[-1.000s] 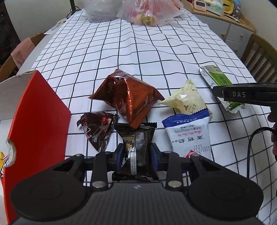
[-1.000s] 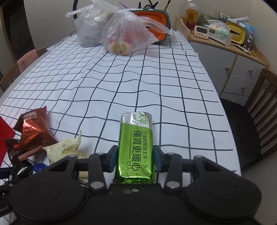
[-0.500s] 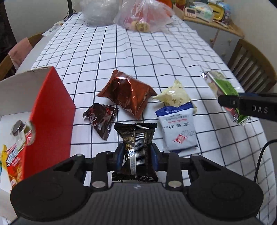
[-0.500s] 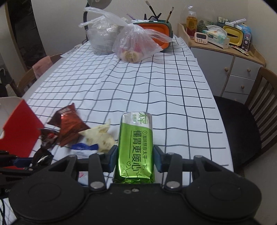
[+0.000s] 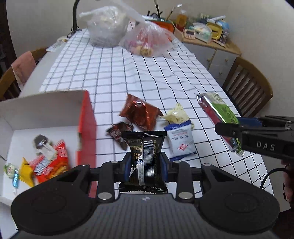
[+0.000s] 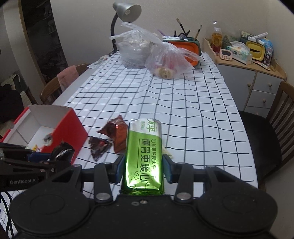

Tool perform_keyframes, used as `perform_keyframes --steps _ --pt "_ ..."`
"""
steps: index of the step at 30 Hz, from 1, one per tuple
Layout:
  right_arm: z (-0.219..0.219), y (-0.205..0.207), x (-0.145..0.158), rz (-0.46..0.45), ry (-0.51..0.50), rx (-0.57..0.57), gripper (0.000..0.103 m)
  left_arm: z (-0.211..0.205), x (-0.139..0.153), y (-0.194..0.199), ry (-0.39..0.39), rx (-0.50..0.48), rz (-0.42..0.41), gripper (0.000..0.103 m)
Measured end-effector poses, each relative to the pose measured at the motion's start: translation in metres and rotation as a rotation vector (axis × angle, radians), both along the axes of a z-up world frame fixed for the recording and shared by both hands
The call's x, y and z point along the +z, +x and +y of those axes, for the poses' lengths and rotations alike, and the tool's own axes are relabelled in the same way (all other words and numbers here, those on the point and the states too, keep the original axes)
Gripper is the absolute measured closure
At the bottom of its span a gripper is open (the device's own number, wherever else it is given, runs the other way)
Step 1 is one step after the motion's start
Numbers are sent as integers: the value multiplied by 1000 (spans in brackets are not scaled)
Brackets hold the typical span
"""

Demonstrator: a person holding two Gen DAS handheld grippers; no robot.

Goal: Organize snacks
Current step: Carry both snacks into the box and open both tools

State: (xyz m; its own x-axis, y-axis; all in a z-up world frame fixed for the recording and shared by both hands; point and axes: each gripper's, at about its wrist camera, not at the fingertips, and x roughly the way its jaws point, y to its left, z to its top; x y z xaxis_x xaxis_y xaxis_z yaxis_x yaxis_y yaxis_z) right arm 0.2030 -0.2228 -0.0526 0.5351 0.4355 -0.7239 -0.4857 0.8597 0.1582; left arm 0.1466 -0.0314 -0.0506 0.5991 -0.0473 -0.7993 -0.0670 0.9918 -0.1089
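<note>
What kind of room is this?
Probably a dining room at home. There's a dining table with a checked tablecloth, wooden chairs round it, and a sideboard cluttered with a kitchen timer and tissues.

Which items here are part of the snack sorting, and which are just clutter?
Job:
left gripper shut on black packet
right gripper shut on green packet
red box
brown packet
small dark packet
white-blue packet
pale yellow packet

Lying about:
plastic bags
desk lamp
orange tub
chairs
</note>
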Motion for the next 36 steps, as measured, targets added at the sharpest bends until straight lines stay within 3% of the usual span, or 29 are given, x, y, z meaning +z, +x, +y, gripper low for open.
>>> perform_keyframes --steps 19,36 --pt "112 -40 39 -65 39 115 62 122 32 -42 28 105 -80 72" --pt "215 -50 4 11 -12 211 62 217 9 -59 77 217 -17 72"
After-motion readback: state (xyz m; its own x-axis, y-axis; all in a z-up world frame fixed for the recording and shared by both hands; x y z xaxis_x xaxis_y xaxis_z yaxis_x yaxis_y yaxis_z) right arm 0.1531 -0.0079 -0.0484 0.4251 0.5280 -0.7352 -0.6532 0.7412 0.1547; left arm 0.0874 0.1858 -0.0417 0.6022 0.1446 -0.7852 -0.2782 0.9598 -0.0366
